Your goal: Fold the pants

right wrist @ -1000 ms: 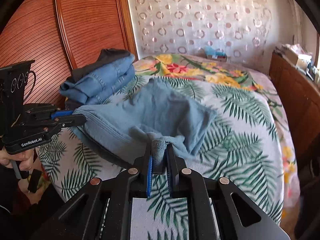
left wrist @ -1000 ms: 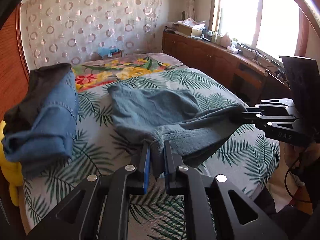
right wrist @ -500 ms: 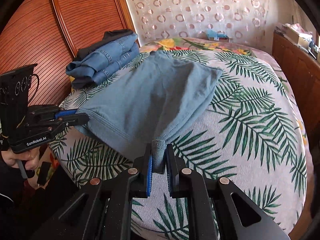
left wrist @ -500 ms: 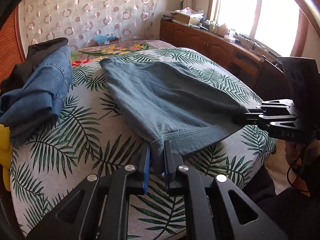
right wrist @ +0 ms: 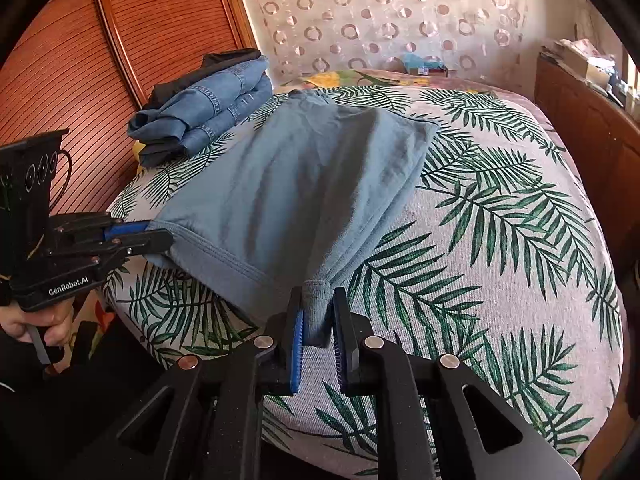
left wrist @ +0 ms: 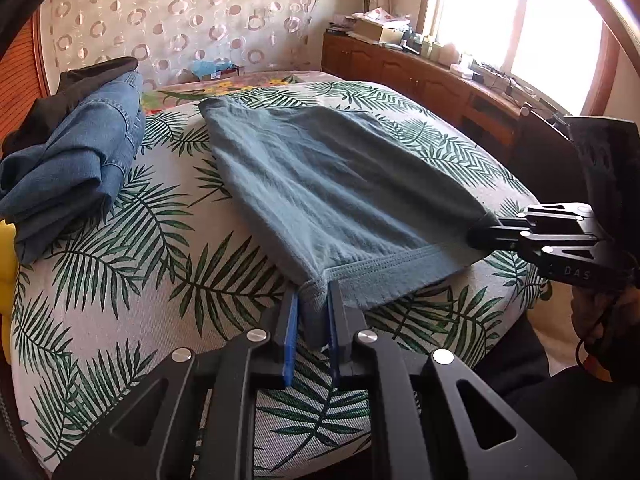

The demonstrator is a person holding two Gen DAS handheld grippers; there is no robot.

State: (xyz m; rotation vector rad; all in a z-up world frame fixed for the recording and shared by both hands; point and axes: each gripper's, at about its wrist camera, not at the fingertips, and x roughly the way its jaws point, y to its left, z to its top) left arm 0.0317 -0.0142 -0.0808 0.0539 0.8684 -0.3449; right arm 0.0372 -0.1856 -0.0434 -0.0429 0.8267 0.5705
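Grey-blue pants (left wrist: 320, 184) lie stretched flat on the palm-leaf bedspread (left wrist: 160, 248), hem end toward me; they also show in the right wrist view (right wrist: 304, 184). My left gripper (left wrist: 312, 316) is shut on the left corner of the near edge. My right gripper (right wrist: 318, 312) is shut on the bunched right corner of that edge. Each gripper also shows in the other's view: the right gripper (left wrist: 480, 234) at the right, the left gripper (right wrist: 160, 236) at the left. Both hold the edge at the bed's near side.
A pile of folded blue jeans and dark clothes (left wrist: 76, 148) lies at the bed's left, by the wooden headboard (right wrist: 120, 60). A wooden cabinet (left wrist: 420, 80) with clutter runs along the window side. A blue box (right wrist: 420, 64) sits at the far end of the bed.
Both grippers pulled the pants' near edge toward the bed's near side. The crumpled cloth has drawn out flat and taut.
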